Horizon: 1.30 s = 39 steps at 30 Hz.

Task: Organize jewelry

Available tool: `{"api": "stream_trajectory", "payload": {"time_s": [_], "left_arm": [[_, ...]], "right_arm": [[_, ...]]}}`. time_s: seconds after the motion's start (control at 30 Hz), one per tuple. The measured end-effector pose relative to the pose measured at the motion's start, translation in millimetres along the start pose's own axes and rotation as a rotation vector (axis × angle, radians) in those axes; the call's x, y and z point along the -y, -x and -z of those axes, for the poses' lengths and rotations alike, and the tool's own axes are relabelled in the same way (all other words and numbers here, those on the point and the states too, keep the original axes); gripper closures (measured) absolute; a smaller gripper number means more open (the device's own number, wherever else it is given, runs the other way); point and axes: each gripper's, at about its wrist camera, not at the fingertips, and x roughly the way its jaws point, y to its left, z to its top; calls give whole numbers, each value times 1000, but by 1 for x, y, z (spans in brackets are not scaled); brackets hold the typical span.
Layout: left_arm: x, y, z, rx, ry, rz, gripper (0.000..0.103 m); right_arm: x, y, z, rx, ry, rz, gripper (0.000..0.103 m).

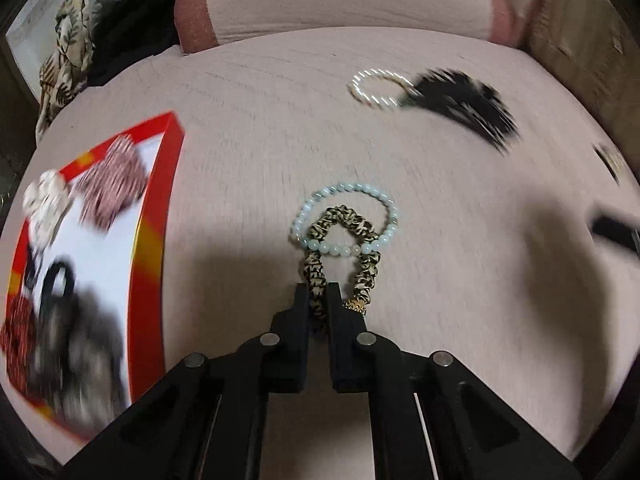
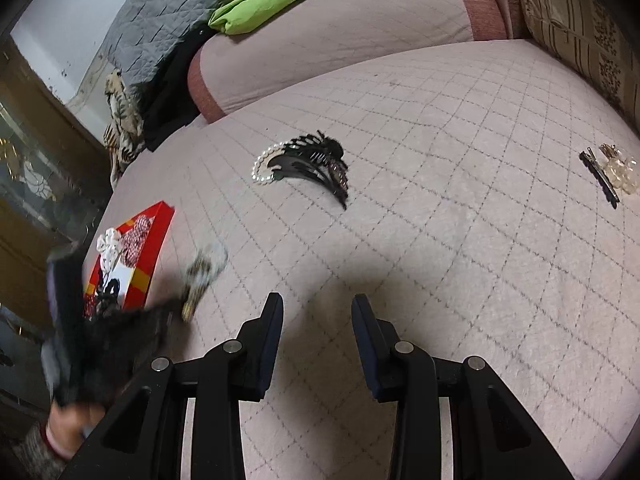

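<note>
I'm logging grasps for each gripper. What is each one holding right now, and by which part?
The left gripper pinches the leopard-print scrunchie on the near left side of its loop. The right gripper holds nothing.

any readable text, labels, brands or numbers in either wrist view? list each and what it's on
None readable in either view.
Red box: red and yellow rim, white inside, no lettering visible; the left wrist view of it is motion-blurred.
Hair claw, pearl bracelet, bead bracelet, scrunchie: no markings seen.
Left gripper, right gripper: plain black, no label.
</note>
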Motion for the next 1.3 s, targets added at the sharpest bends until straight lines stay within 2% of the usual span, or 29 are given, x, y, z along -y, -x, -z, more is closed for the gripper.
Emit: {"api": "stream_trajectory", "payload": {"time_s": [0.1, 0.23, 0.53, 0.63, 0.73, 0.87, 1.03, 1.17, 1.23, 1.27, 1.3], "left_arm": [[2, 16, 27, 21, -26, -1, 95], [-3, 25, 38, 14, 10, 20, 95], [-23, 35, 50, 4, 148, 109, 93], [-45, 38, 54, -11, 254, 153, 93], [-57, 41, 55, 1, 307, 175, 87], [-62, 45, 56, 12, 309, 200, 86], [-68, 46, 59, 14, 327, 216, 86], [-70, 42, 60, 10, 334, 228, 86], [-68, 40, 60, 7, 329, 235, 86], [-67, 39, 59, 6, 326, 240, 86], [-65, 38, 59, 6, 321, 246, 86]], "right_arm": [[-5, 1, 9, -16, 12, 6, 64], [-13, 3, 25, -39, 17, 23, 64], [-36, 20, 48, -35, 86, 45, 61], [-47, 21, 51, -33, 100, 13, 61], [-61, 22, 52, -36, 101, -33, 61], [-77, 8, 46, -51, 121, -43, 61], [-107, -28, 38, -120, 223, -55, 61], [-135, -49, 45, -136, 356, -15, 63], [-143, -59, 50, -134, 413, 52, 72], [-142, -67, 52, -141, 437, 113, 81], [-140, -72, 53, -147, 445, 147, 82]]}}
